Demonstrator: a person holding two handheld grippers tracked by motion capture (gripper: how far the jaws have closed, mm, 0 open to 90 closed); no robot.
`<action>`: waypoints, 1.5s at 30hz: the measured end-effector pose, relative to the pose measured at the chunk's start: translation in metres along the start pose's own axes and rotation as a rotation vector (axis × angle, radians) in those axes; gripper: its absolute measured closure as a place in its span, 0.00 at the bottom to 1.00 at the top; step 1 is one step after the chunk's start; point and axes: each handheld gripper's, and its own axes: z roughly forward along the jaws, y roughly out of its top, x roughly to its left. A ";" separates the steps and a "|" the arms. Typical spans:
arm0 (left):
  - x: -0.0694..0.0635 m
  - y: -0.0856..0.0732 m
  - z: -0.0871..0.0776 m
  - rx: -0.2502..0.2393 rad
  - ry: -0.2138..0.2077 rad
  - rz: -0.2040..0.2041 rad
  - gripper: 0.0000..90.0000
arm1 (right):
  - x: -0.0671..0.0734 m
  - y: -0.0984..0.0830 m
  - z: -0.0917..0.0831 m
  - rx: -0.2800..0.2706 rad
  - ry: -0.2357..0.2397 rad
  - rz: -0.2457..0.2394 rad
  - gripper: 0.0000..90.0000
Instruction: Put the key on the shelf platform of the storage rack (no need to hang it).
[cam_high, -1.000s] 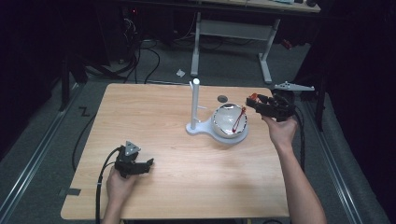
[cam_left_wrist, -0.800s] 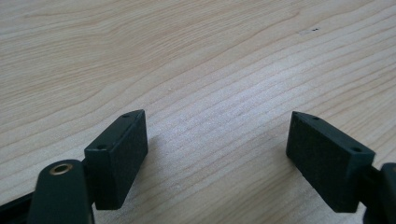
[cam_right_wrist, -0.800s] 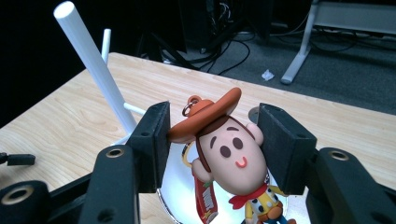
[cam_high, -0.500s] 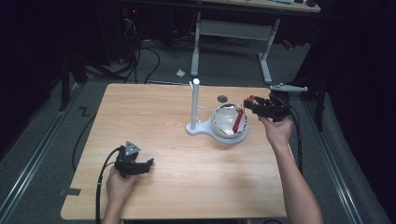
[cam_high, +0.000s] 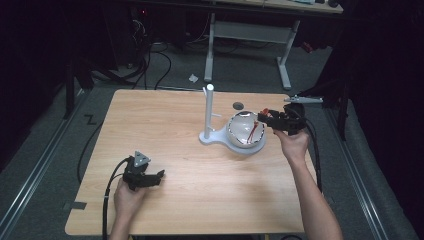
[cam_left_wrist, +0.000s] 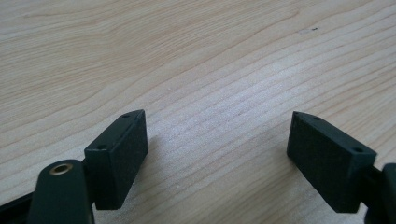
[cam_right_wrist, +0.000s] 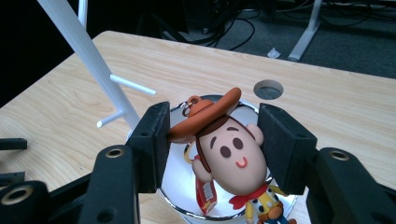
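The right gripper (cam_right_wrist: 212, 149) is clenched on a cowboy figure keychain (cam_right_wrist: 229, 149): one black pad presses the brim of its orange hat, the other the side of its round head by the ear, so the big-headed toy hangs between the jaws with its red neckerchief and yellow shirt at the bottom of the right gripper view. A metal ring and a red tag (cam_right_wrist: 205, 193) hang beside the figure. Right below it lies a shiny silver bowl (cam_right_wrist: 180, 186), which sits on the white base of a stand (cam_high: 208, 117); the stand's thin white post rises tilted in that view, with short pegs sticking out of it. In the high view the right gripper (cam_high: 270, 120) is held at the bowl's right edge, over the right half of the wooden table (cam_high: 165, 125), with a round hole (cam_high: 238, 105) in the tabletop just behind the bowl. The left gripper (cam_left_wrist: 217, 149) is released, its two pads wide apart with bare wood between them; it rests low near the table's front left, well apart from the stand.
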 end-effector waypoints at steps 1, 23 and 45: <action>0.000 0.000 0.000 0.001 0.000 0.001 0.23 | 0.000 -0.001 0.002 0.006 0.001 -0.001 0.51; 0.000 0.000 0.000 0.001 -0.001 0.001 0.23 | 0.007 -0.014 0.025 0.047 0.037 -0.018 0.51; 0.000 0.000 0.000 0.002 -0.001 0.001 0.23 | 0.015 -0.021 0.053 0.093 0.071 -0.017 0.51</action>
